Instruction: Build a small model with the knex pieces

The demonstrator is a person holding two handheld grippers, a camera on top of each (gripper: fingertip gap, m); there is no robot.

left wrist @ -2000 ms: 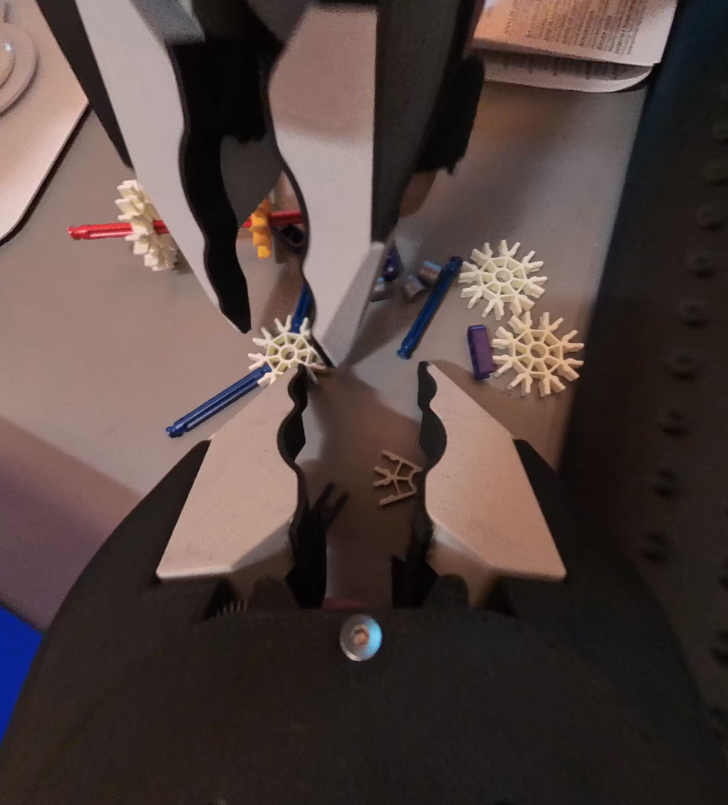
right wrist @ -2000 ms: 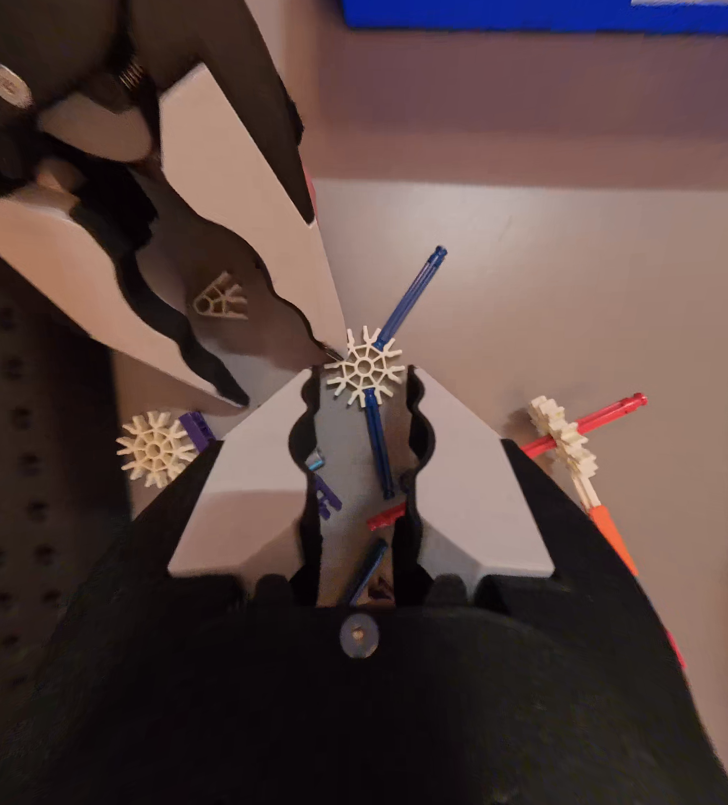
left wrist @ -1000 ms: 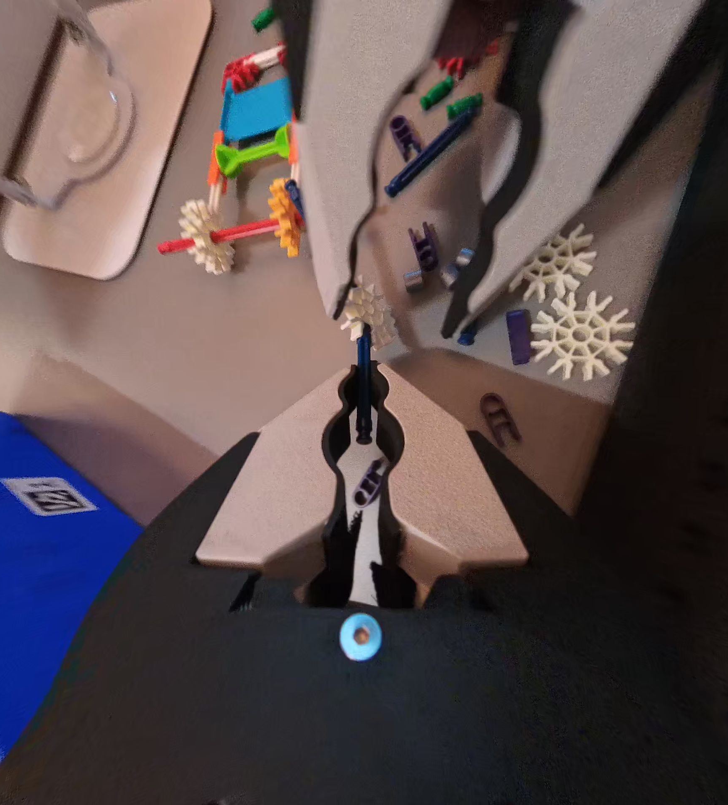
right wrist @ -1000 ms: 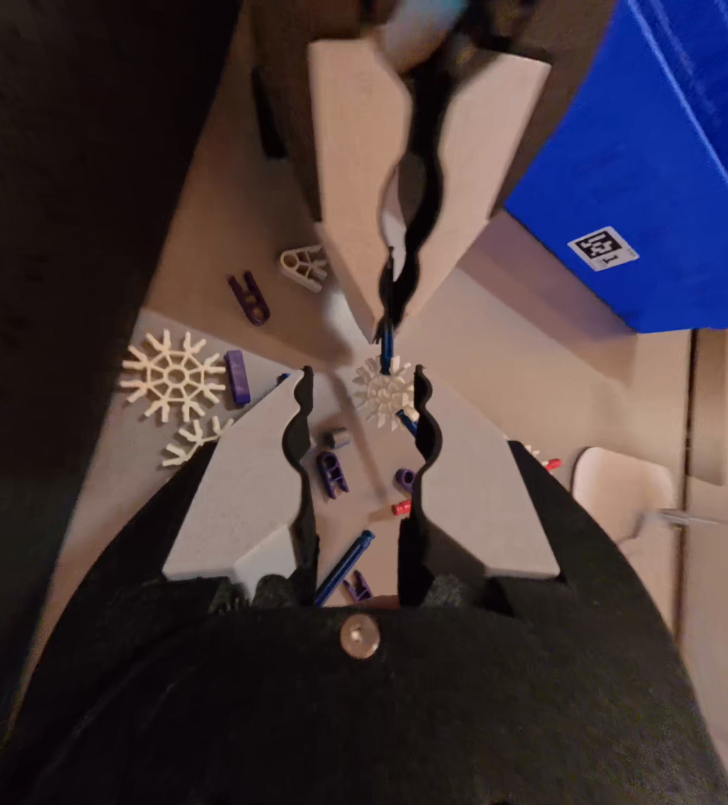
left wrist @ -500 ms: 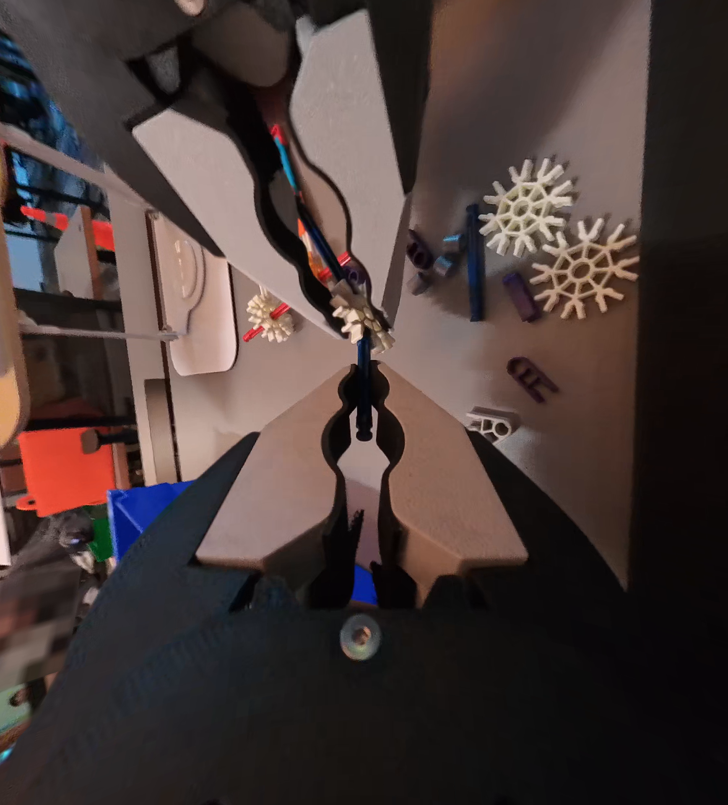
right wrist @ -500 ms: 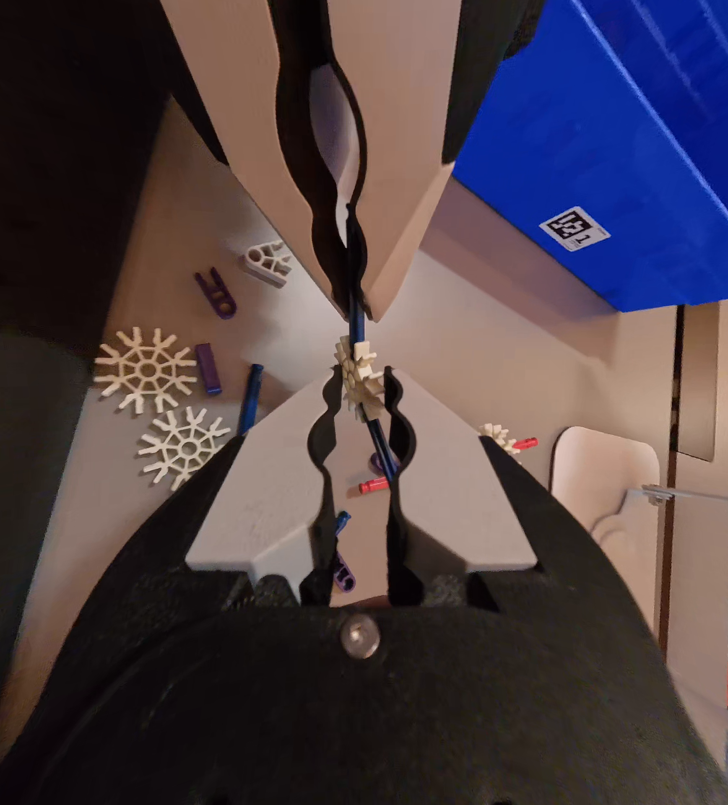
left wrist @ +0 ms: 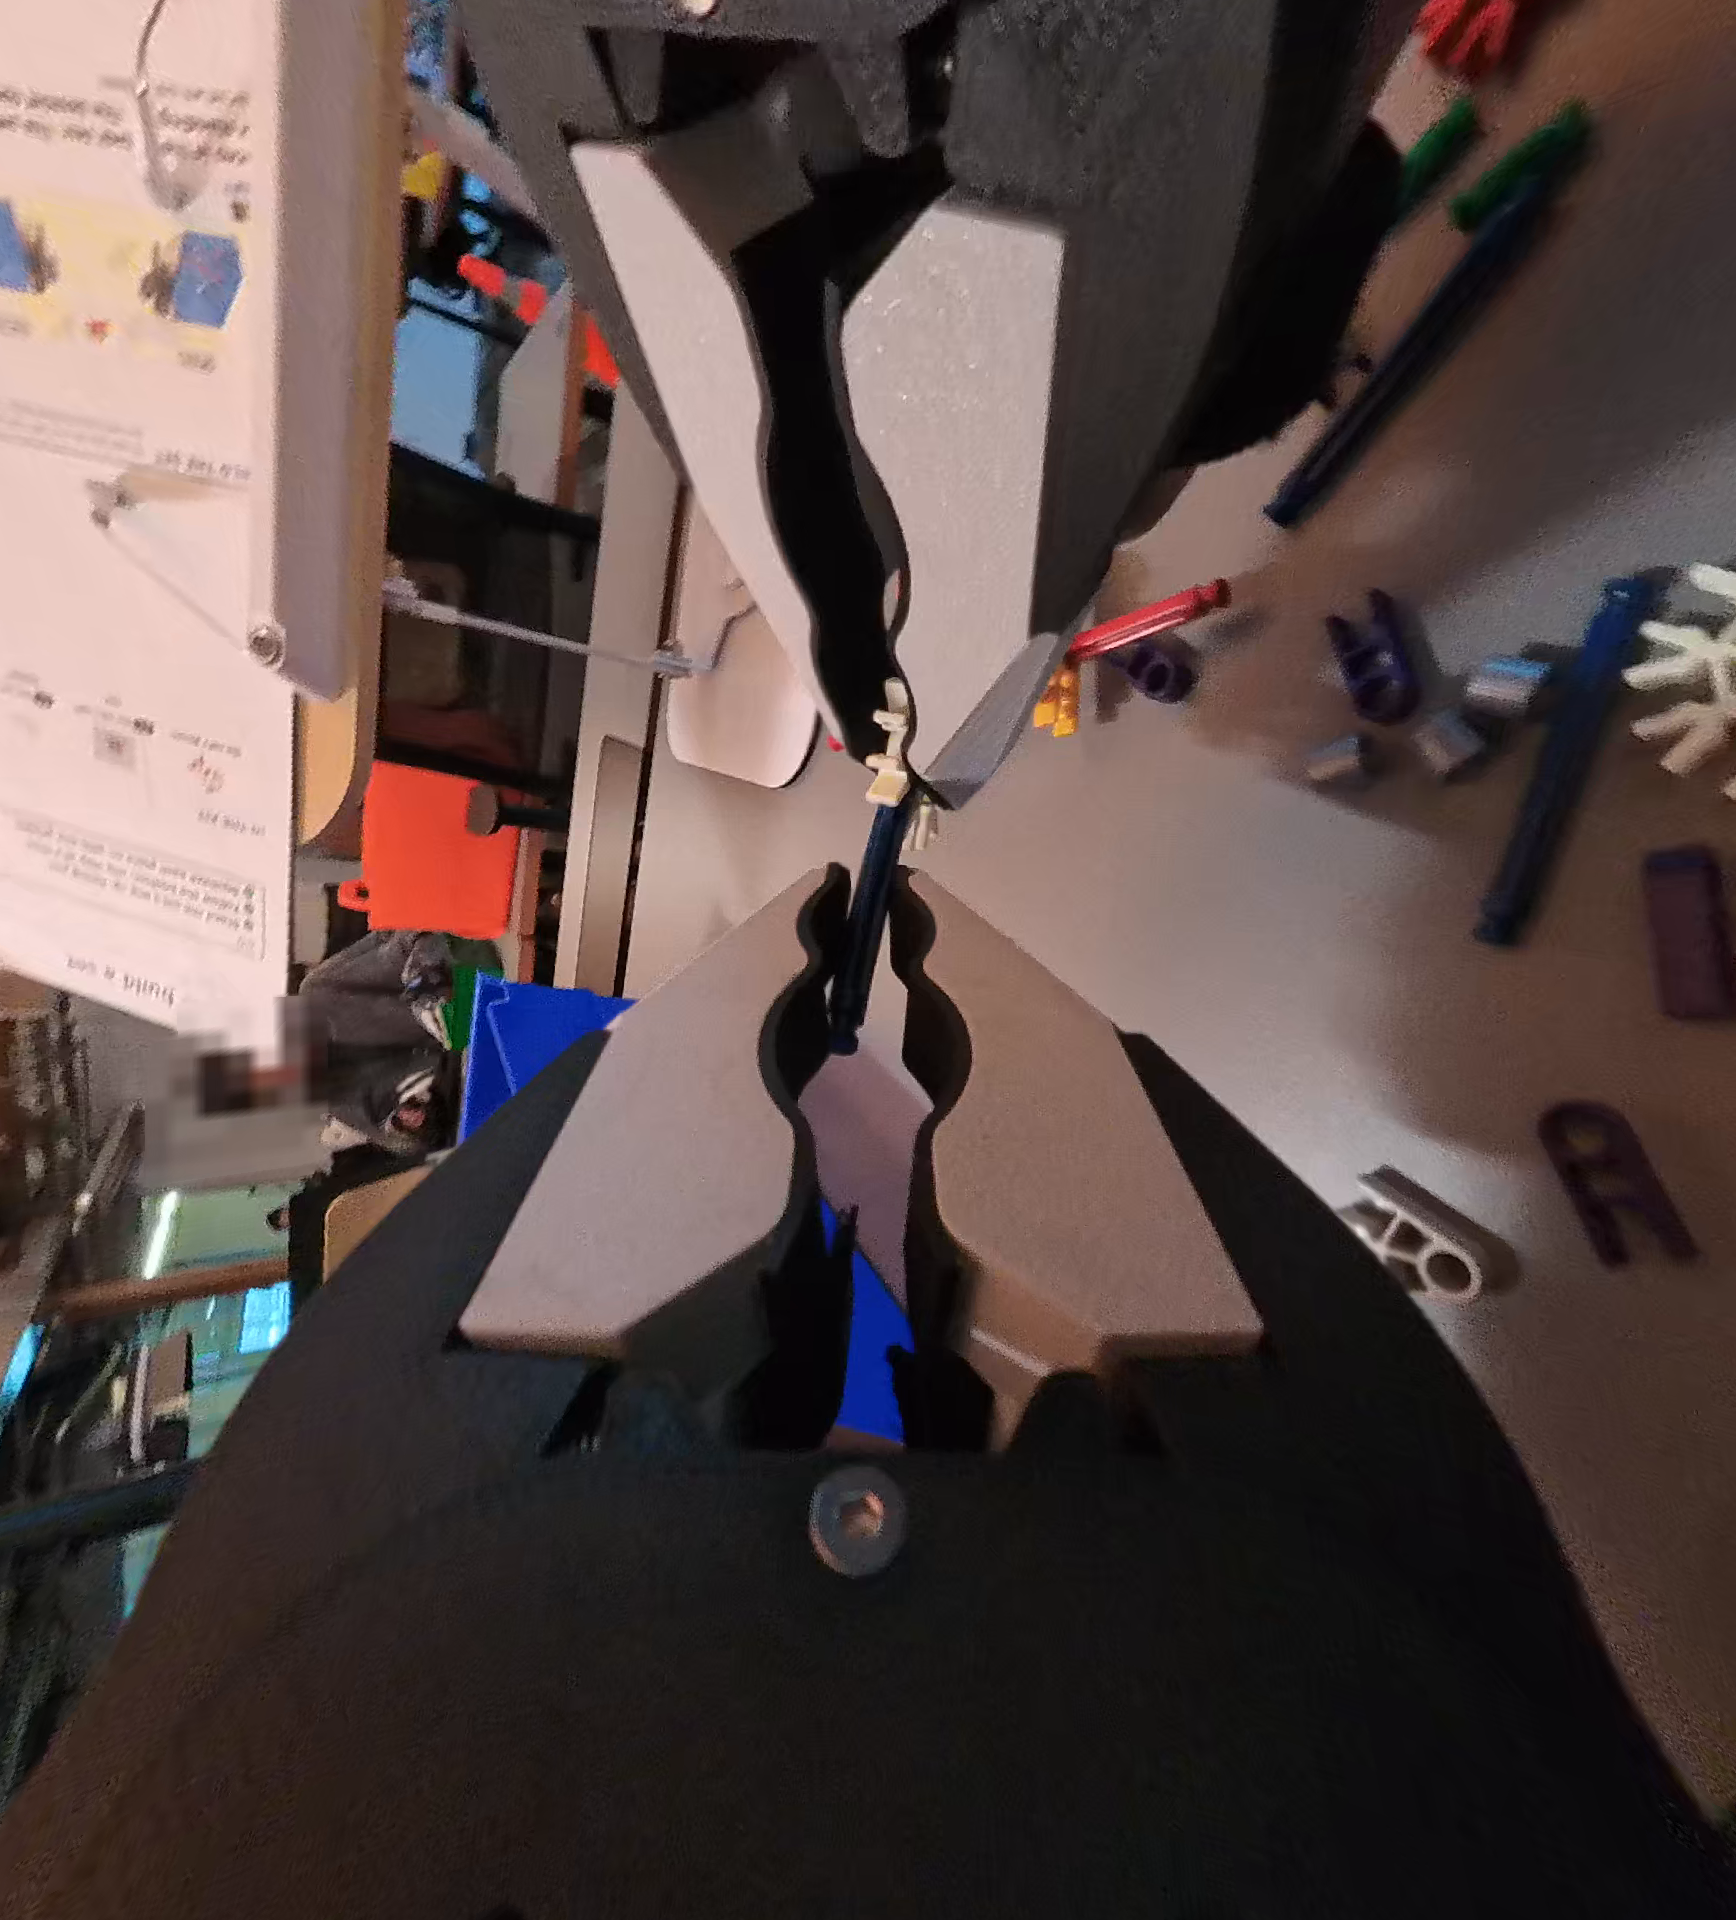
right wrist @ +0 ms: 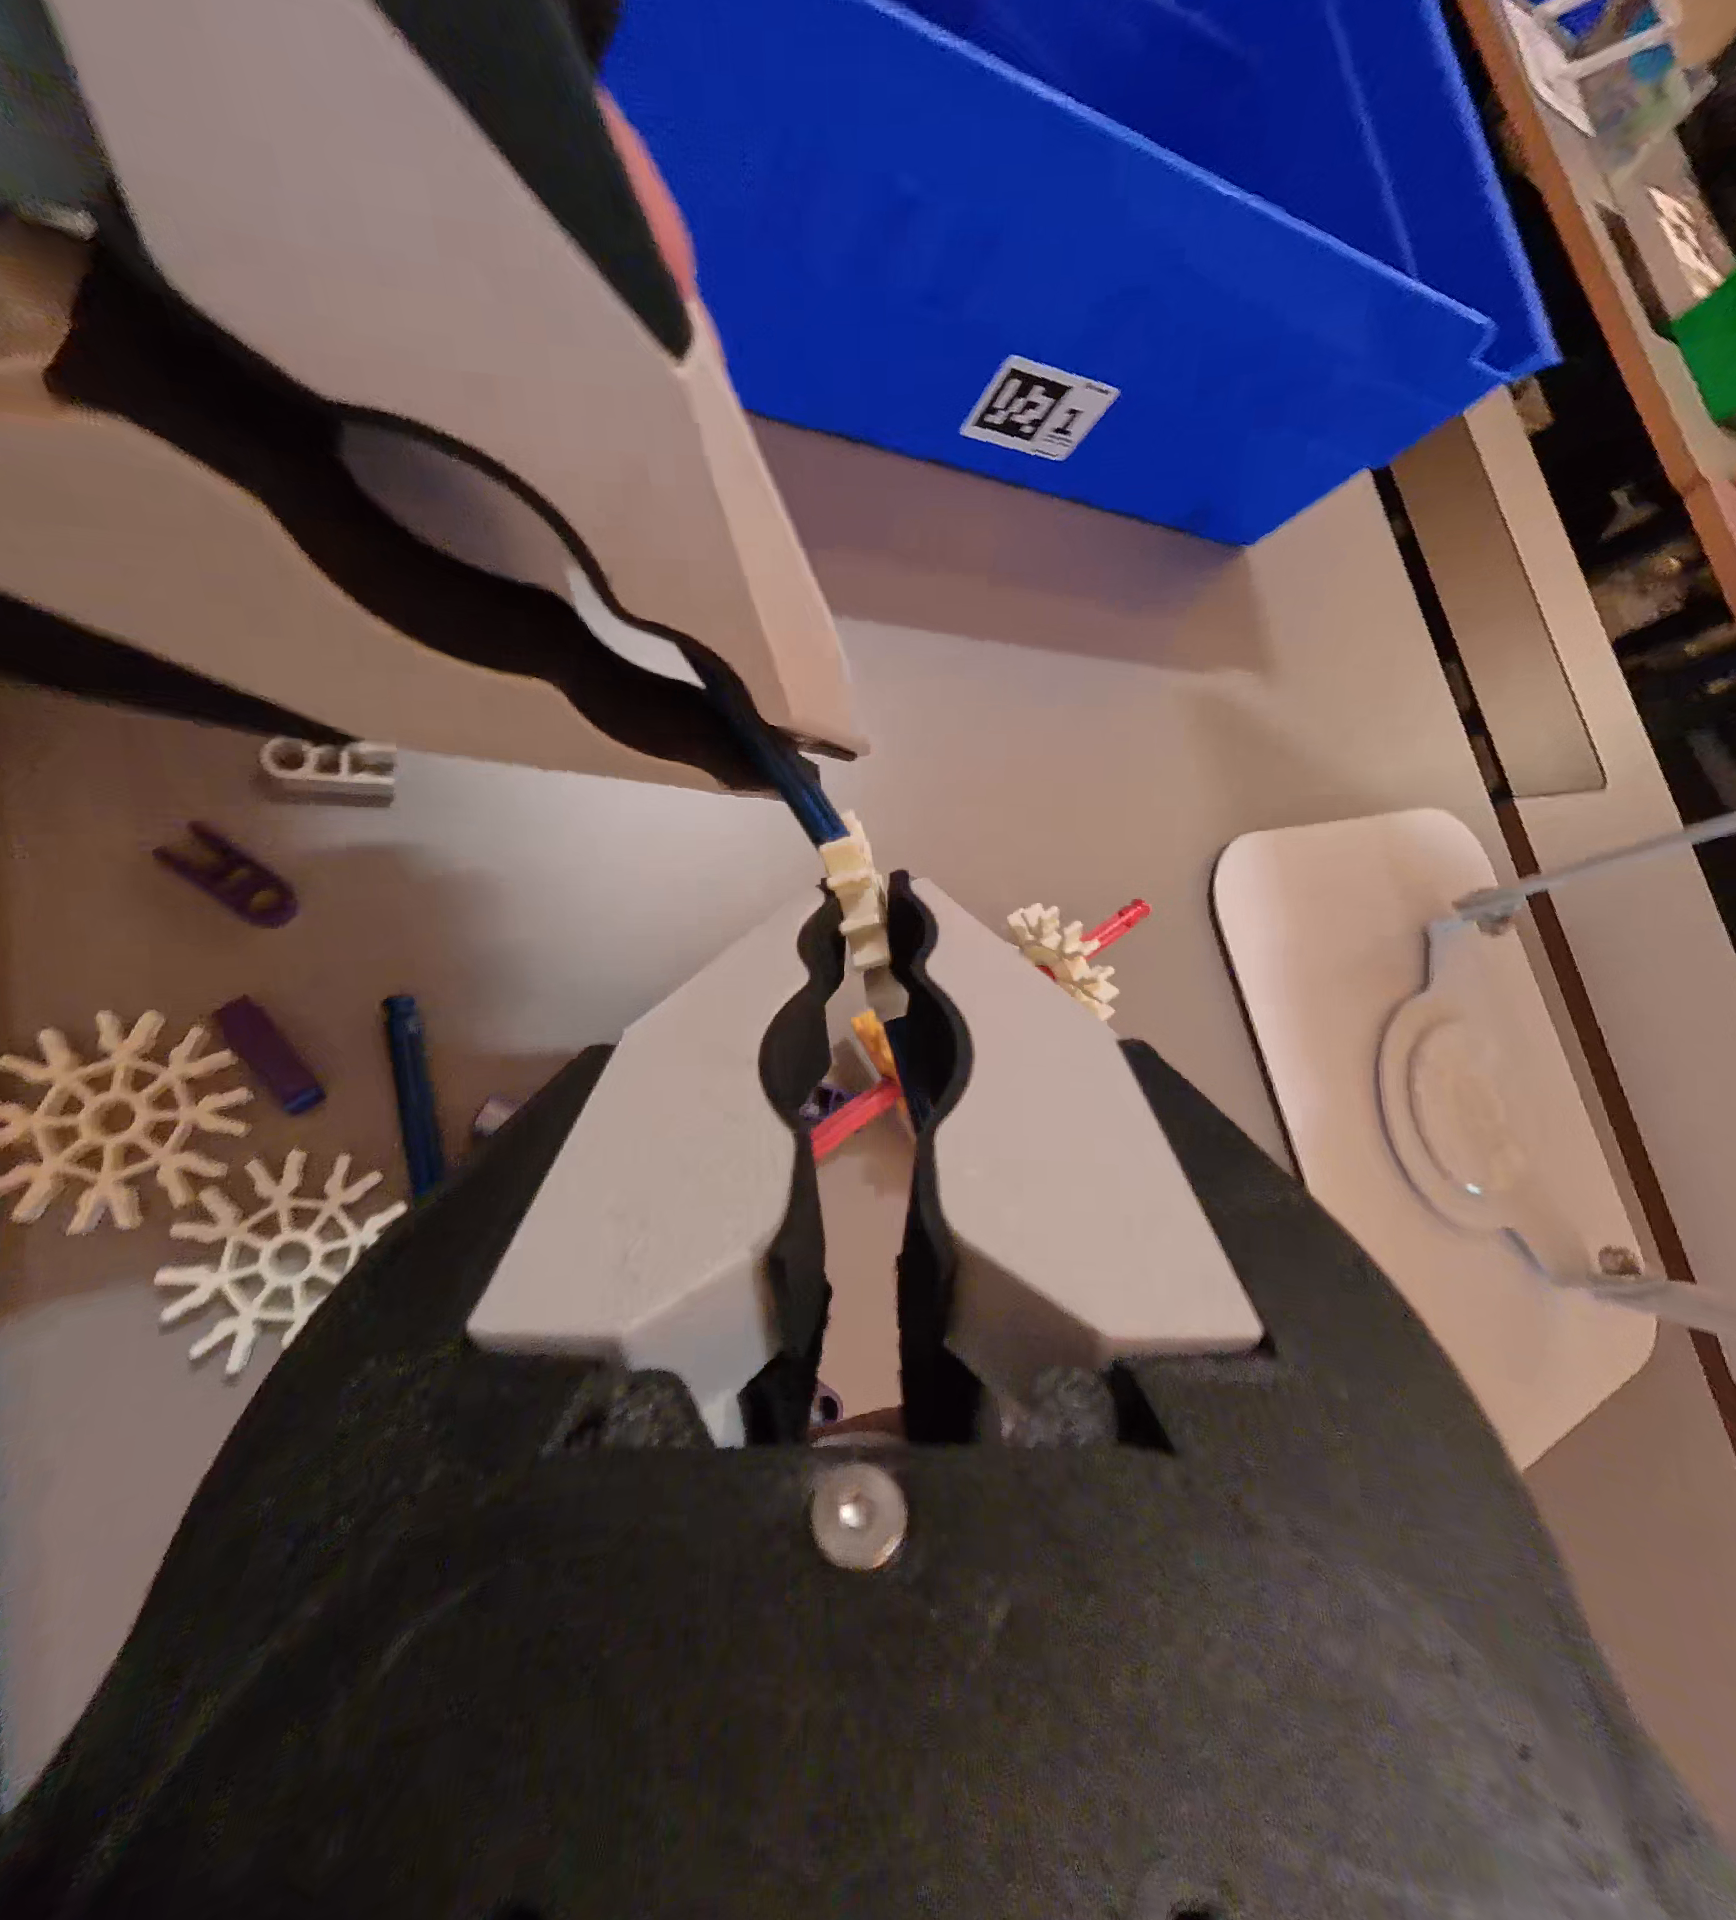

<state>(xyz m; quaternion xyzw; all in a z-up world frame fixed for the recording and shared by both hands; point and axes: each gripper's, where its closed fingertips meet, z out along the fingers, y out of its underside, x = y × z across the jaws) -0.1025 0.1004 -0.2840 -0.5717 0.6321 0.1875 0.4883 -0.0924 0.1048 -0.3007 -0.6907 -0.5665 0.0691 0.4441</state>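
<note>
My left gripper (left wrist: 864,883) is shut on a dark blue rod (left wrist: 869,925), held above the table. The rod's far end sits in a small cream snowflake connector (left wrist: 890,748), seen edge-on. My right gripper (right wrist: 859,904) is shut on that connector (right wrist: 856,899), tip to tip with the left gripper. In the right wrist view the blue rod (right wrist: 796,790) runs from the connector into the left gripper (right wrist: 802,753), which comes in from the upper left. In the left wrist view the right gripper (left wrist: 905,769) comes down from above.
On the grey table lie two large cream snowflake connectors (right wrist: 105,1117), a loose blue rod (right wrist: 412,1081), purple clips (right wrist: 230,868), a grey connector (right wrist: 324,758) and a cream wheel on a red rod (right wrist: 1066,951). A blue bin (right wrist: 1051,260) stands behind, a white stand base (right wrist: 1415,1091) at right. My left and right fingertips are right by each other.
The rod and connector lay on the table two seconds ago. The left gripper shut on the rod, the right shut on the connector, and both have lifted and tilted together.
</note>
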